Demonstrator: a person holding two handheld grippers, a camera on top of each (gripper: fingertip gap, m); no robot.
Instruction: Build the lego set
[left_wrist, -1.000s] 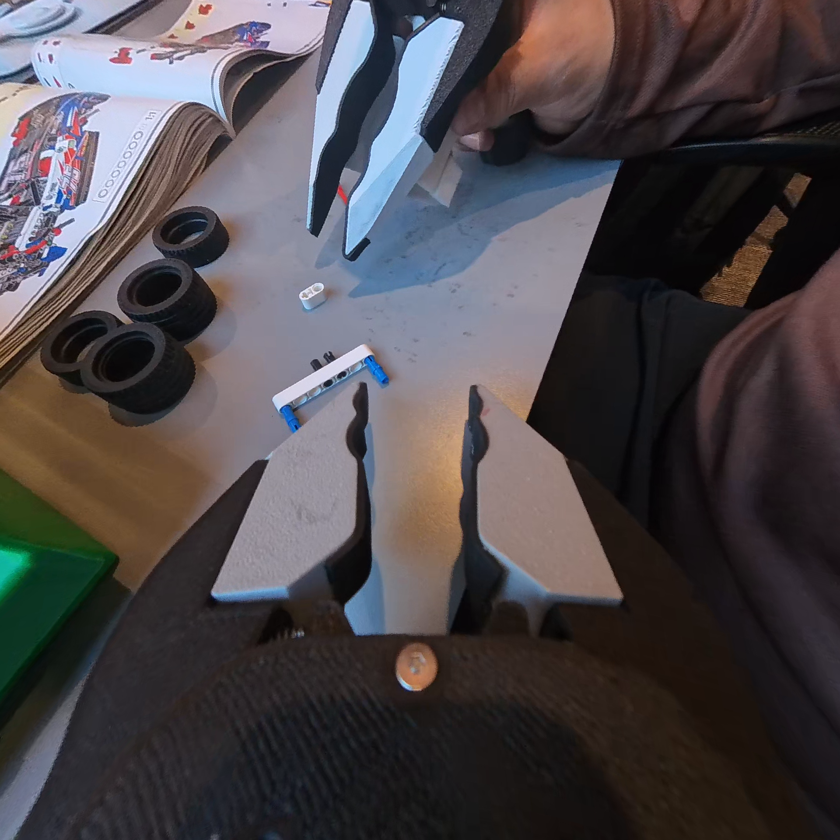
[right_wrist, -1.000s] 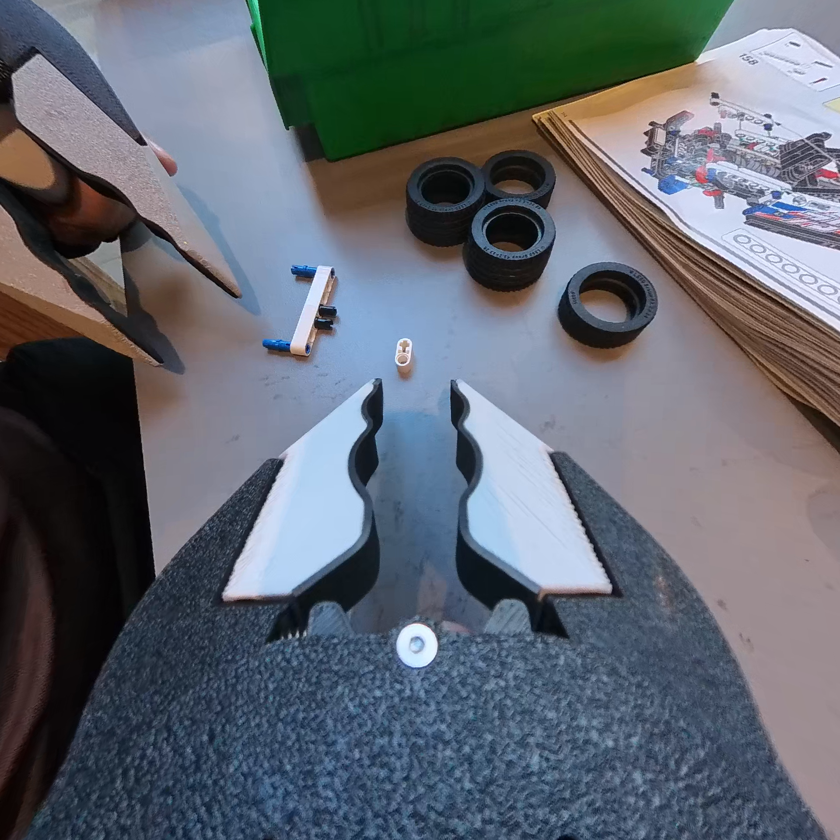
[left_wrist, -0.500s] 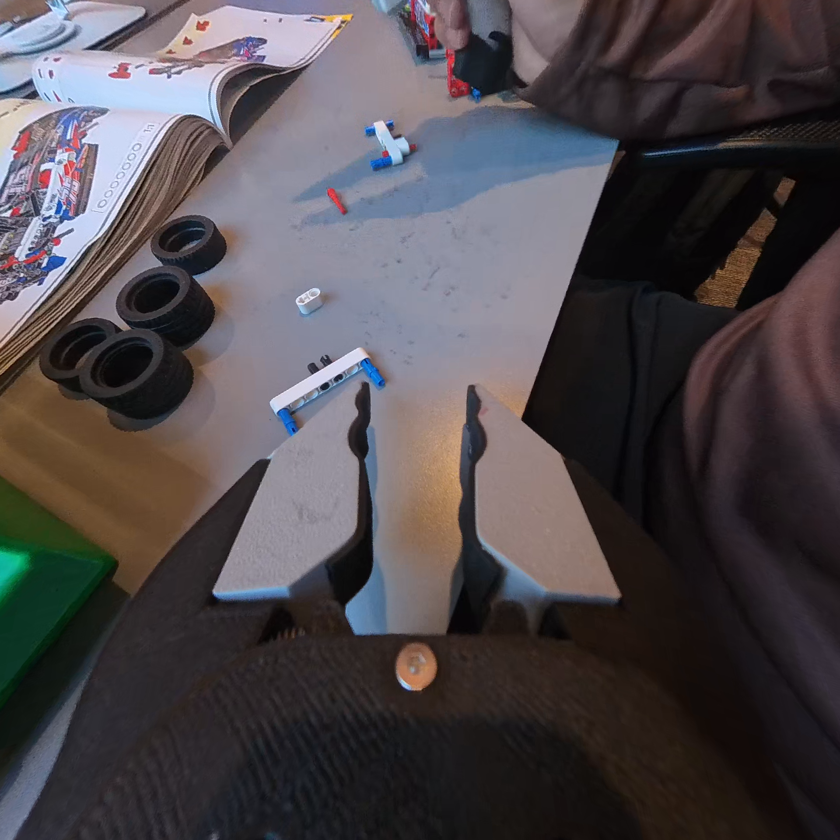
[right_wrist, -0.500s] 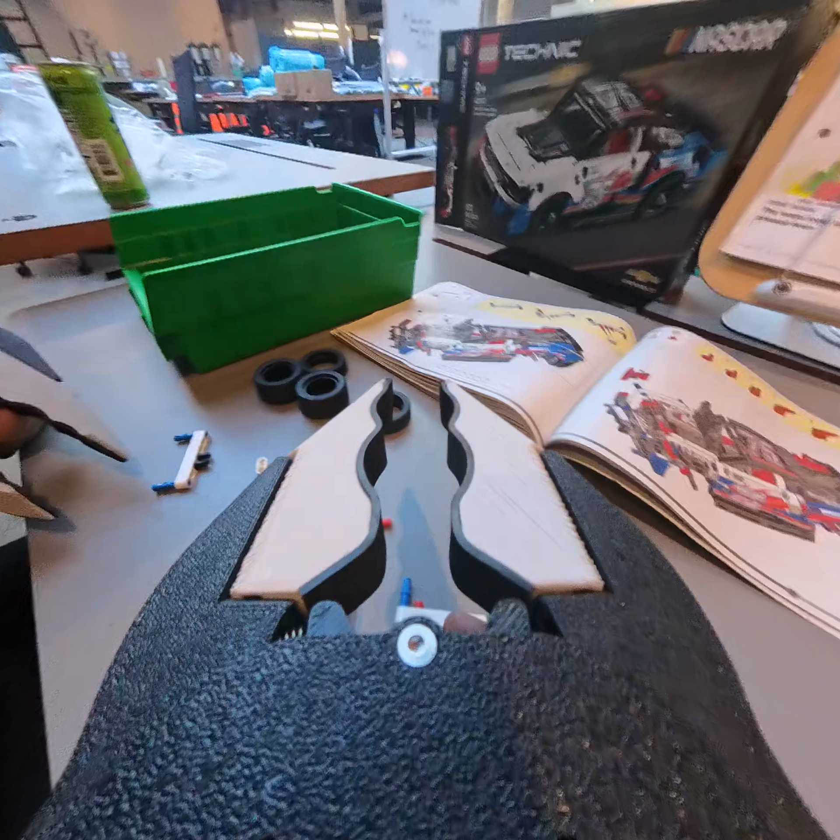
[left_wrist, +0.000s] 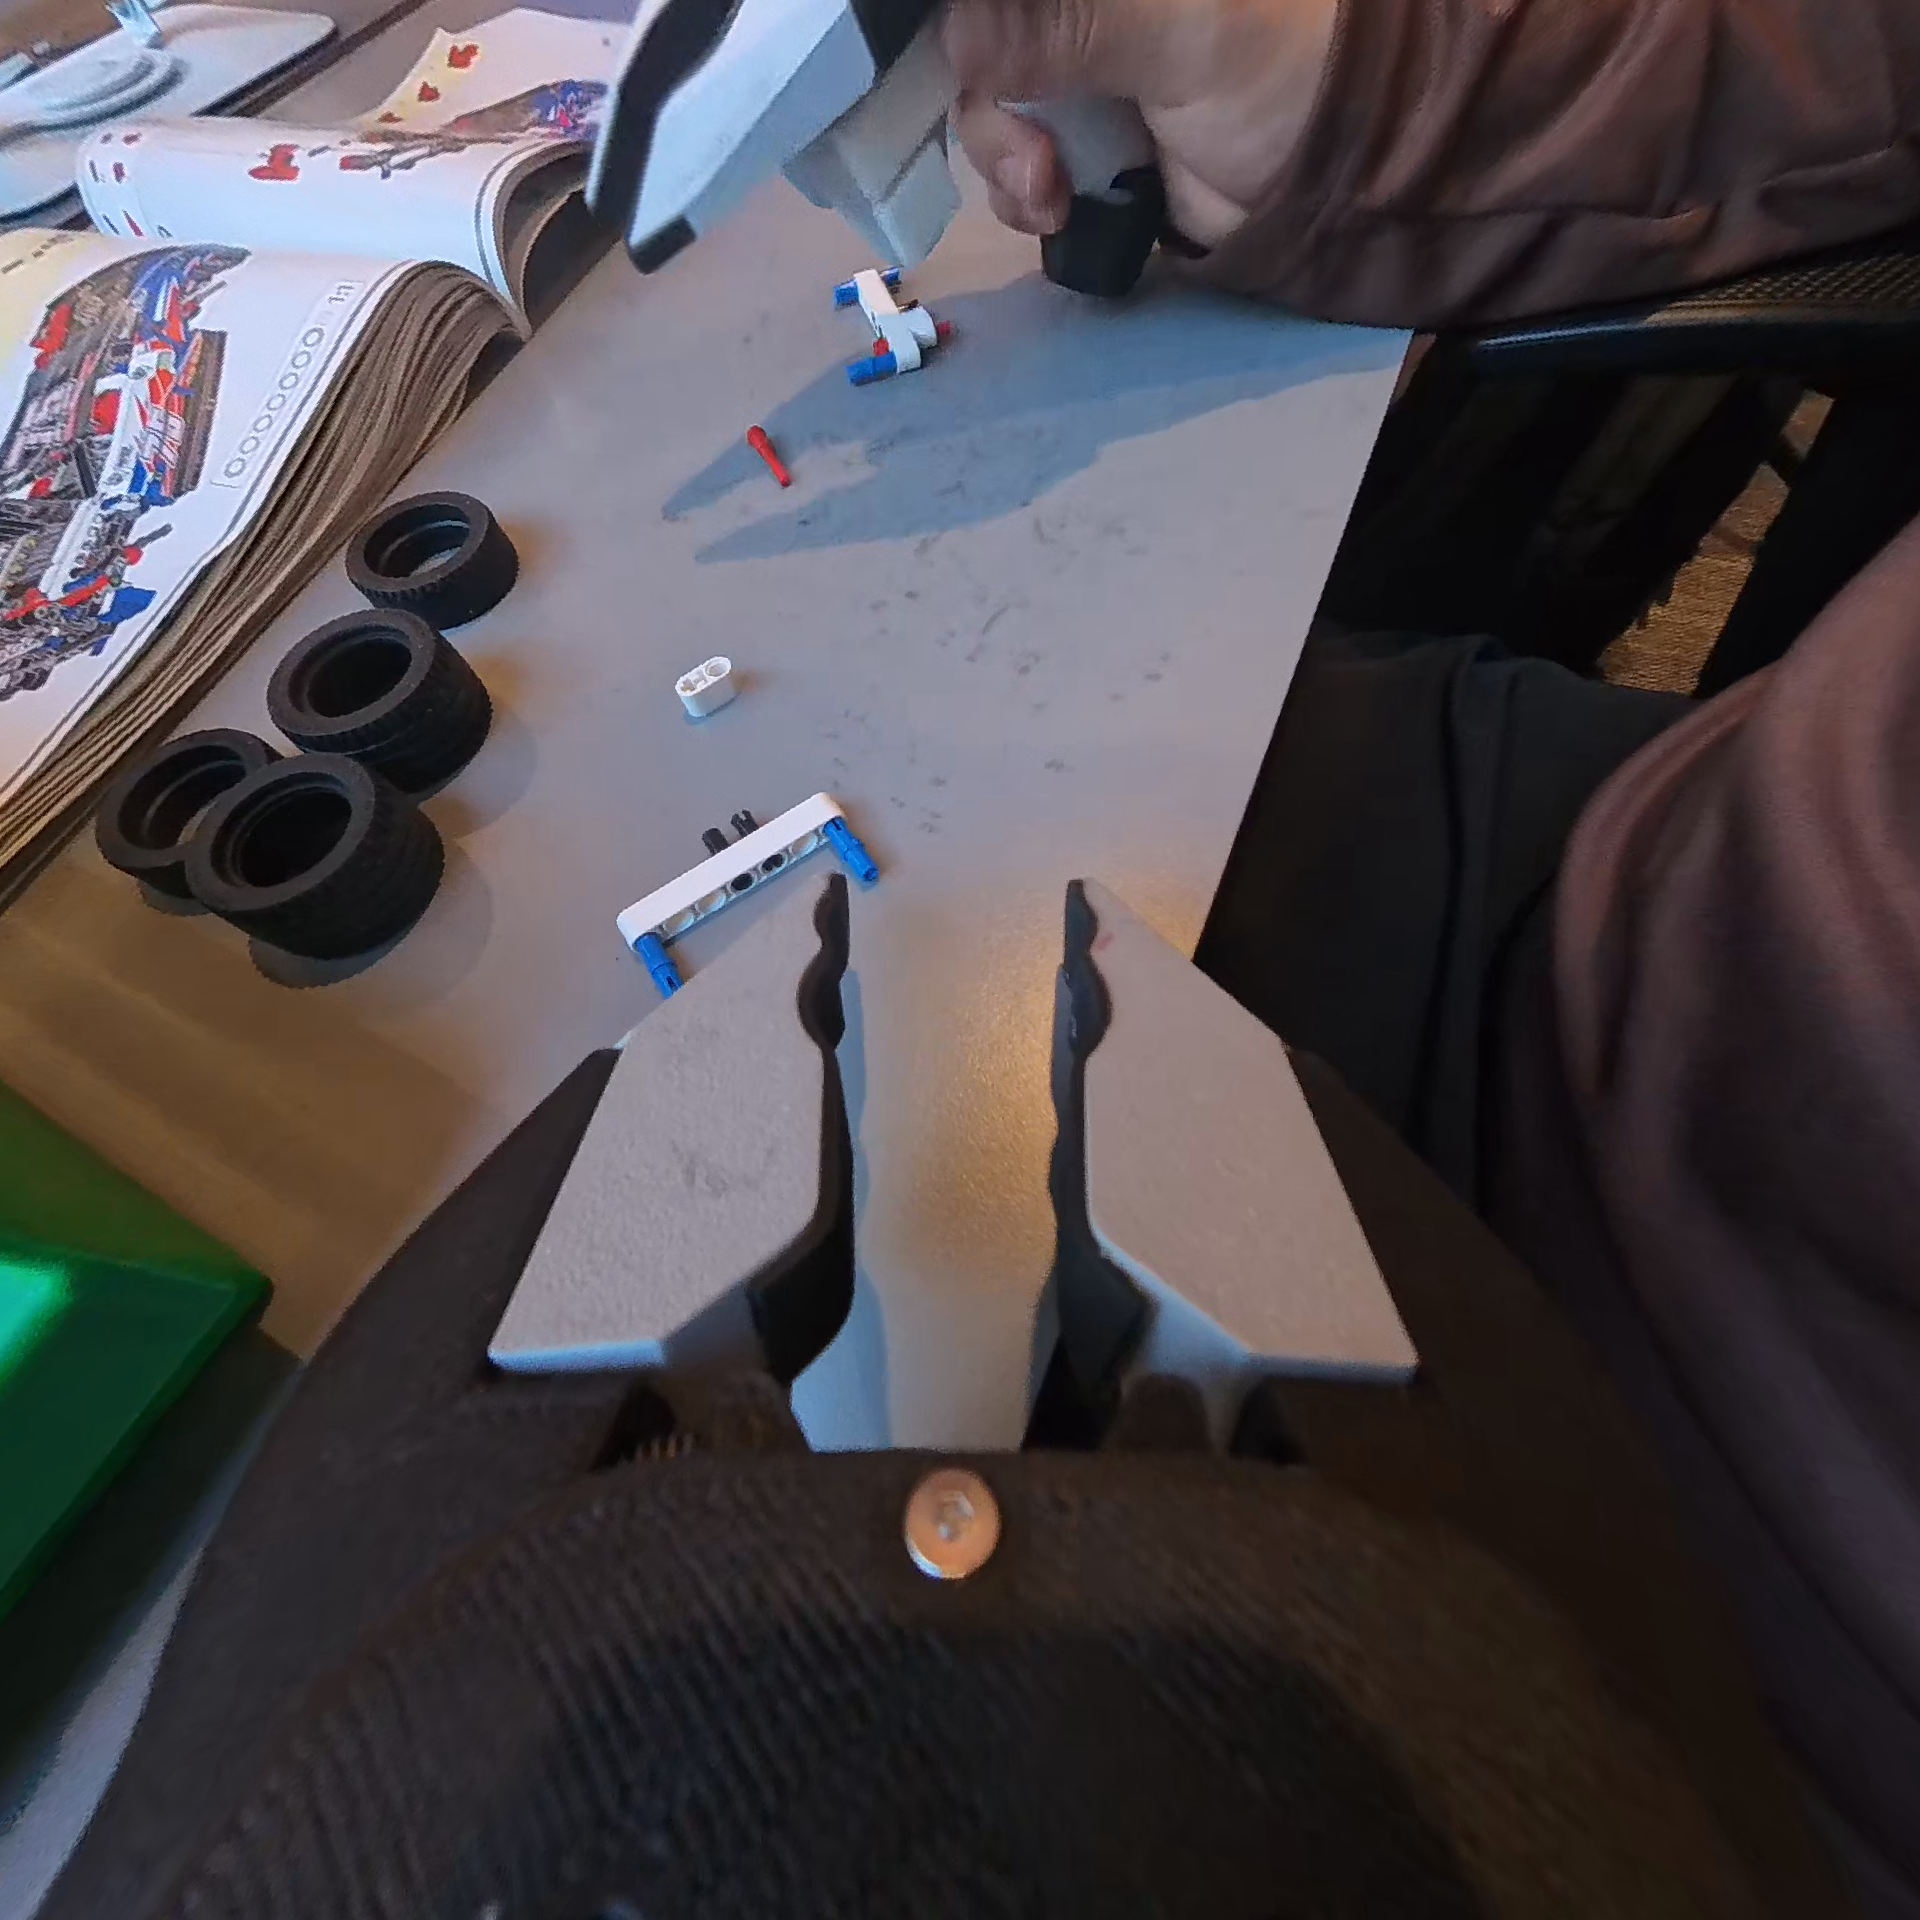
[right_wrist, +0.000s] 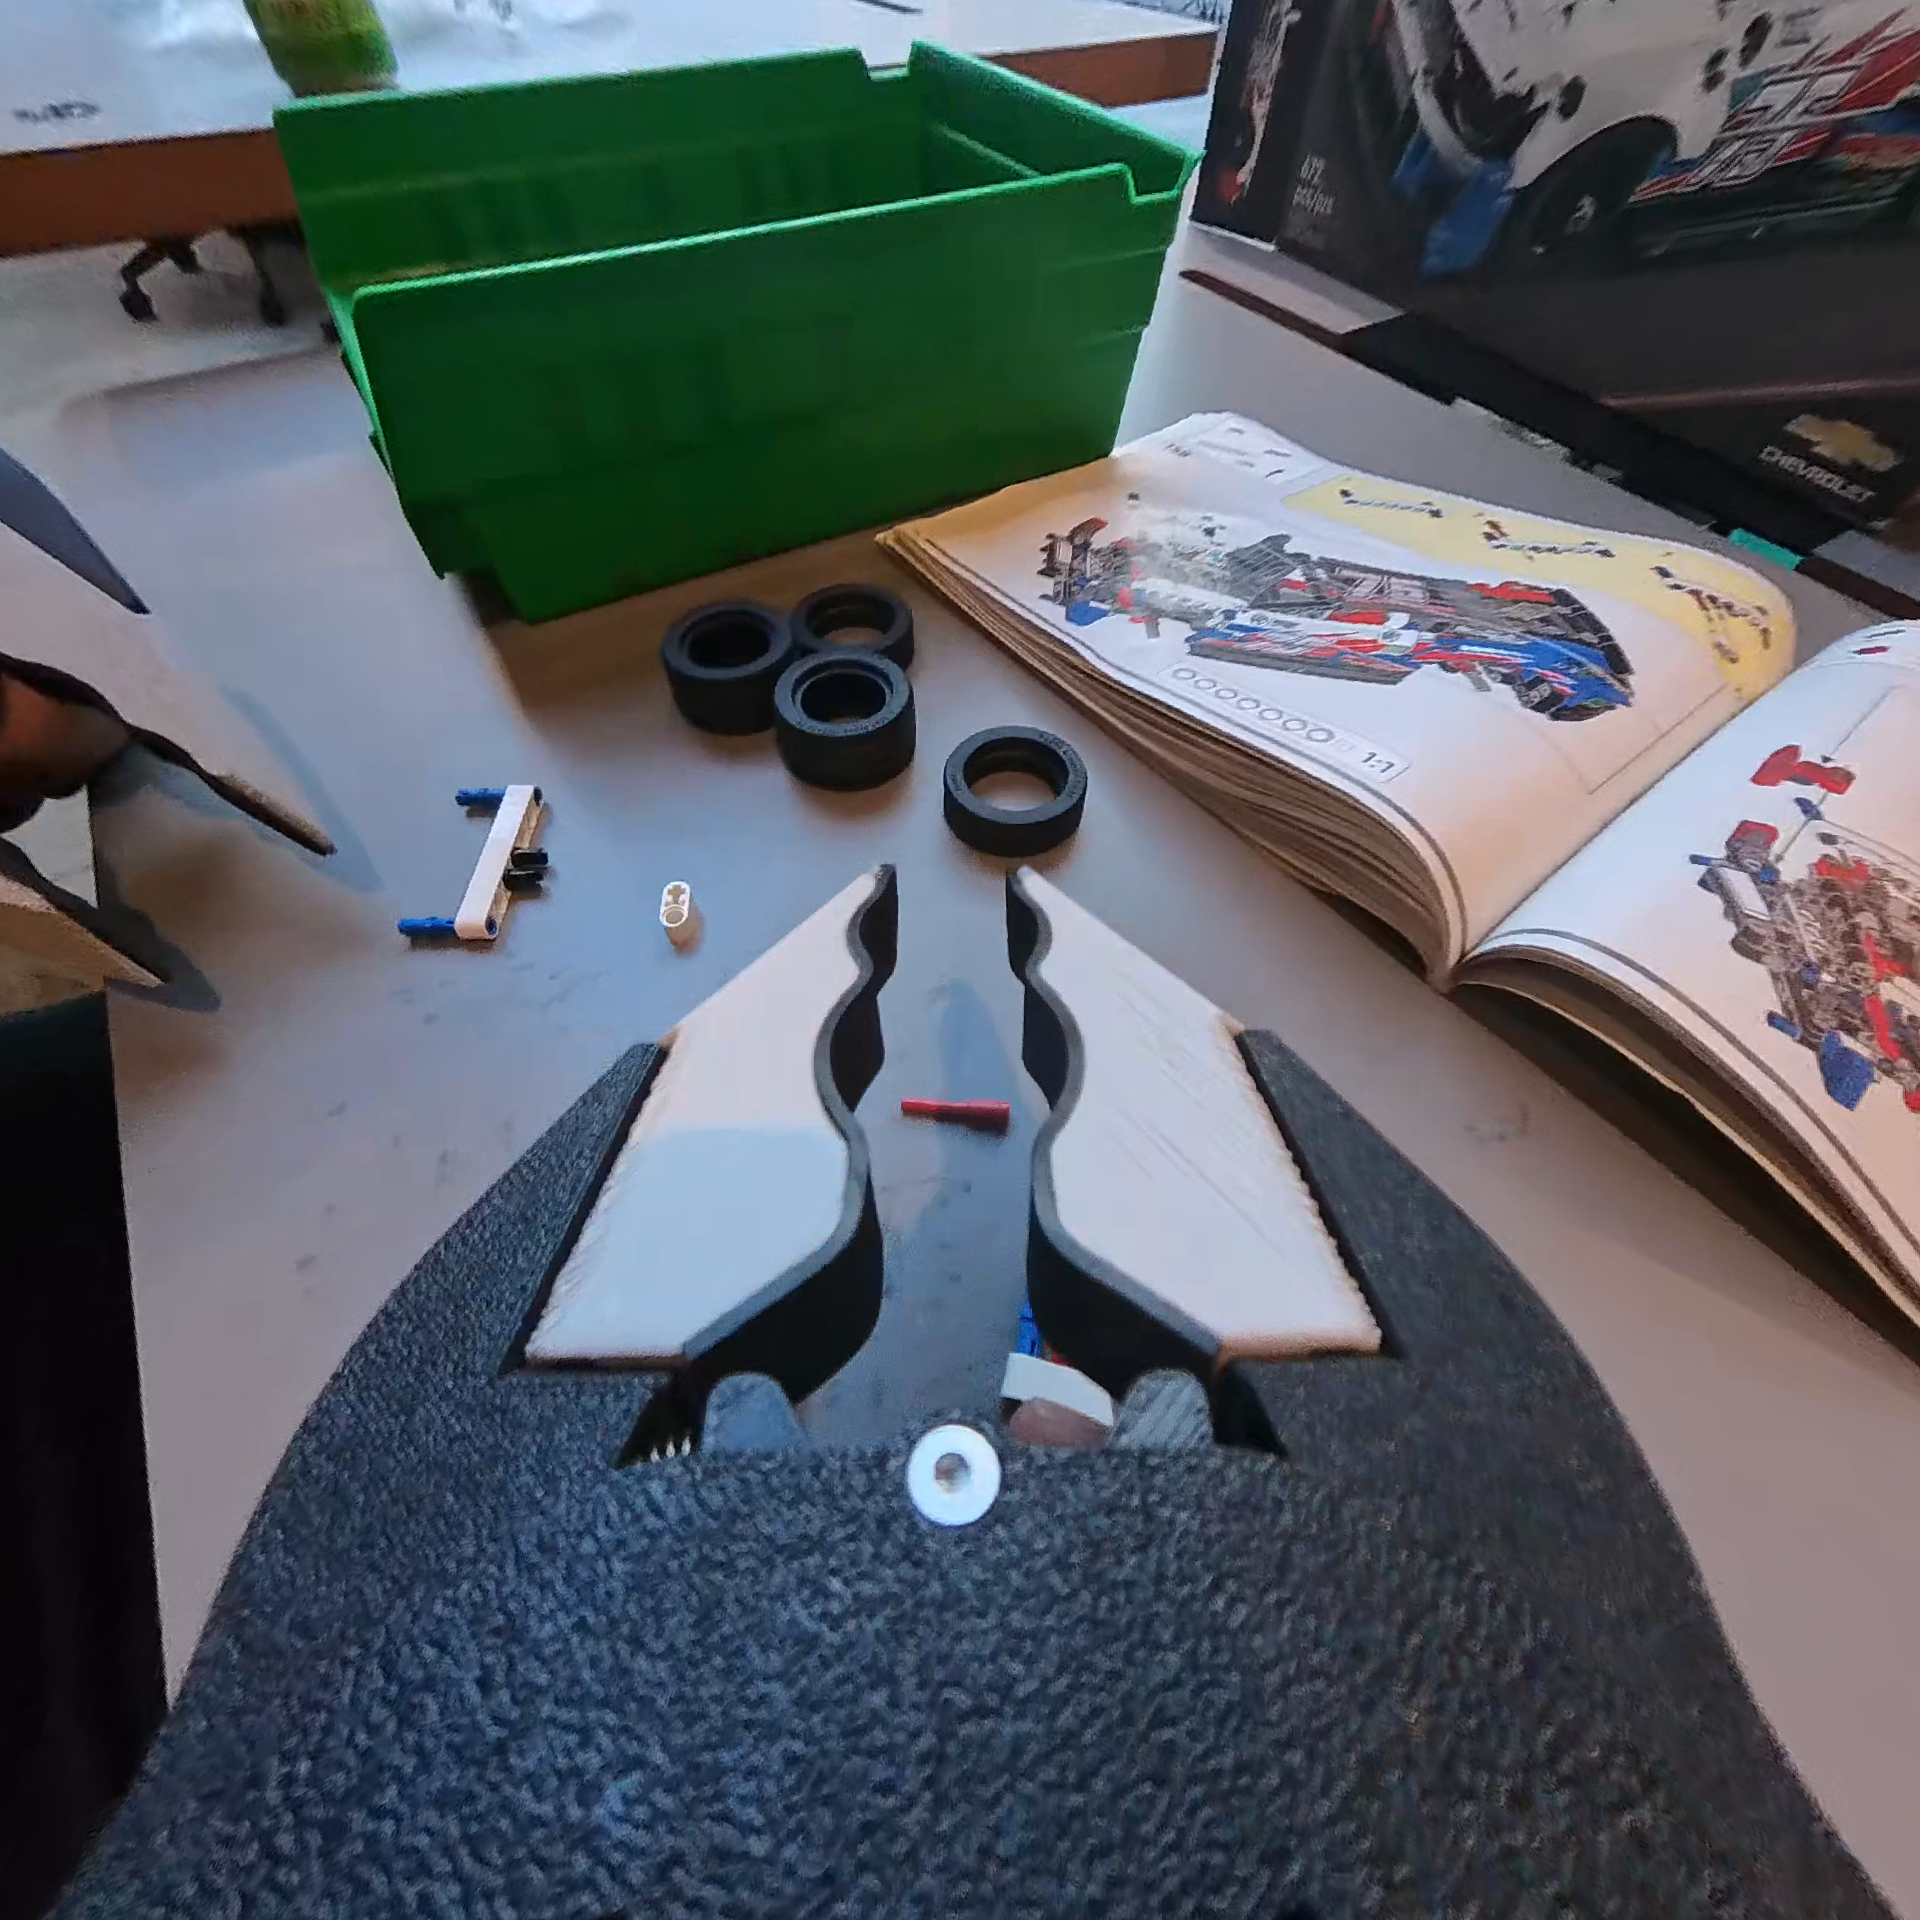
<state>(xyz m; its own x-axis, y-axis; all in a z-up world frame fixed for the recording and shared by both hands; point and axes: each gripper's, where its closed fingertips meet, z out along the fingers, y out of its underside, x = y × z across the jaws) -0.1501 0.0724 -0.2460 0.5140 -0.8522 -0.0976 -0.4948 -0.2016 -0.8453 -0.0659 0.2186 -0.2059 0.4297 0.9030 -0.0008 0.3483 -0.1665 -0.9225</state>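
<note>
Both the left gripper (left_wrist: 951, 894) and right gripper (right_wrist: 951, 883) stood parted and empty; the small red plastic pin (right_wrist: 954, 1110) lay loose on the grey tabletop (right_wrist: 312, 1143) under the right jaws; a careless closure risked flicking it away.

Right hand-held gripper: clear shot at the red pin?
Probably yes. The right hand-held gripper is open and empty, the red pin lies loose on the table between its fingers, with nothing covering it.

Tyres (right_wrist: 821, 686) lie between bin (right_wrist: 727, 416) and pin (right_wrist: 956, 1110), beside manual (right_wrist: 1351, 665).
</note>
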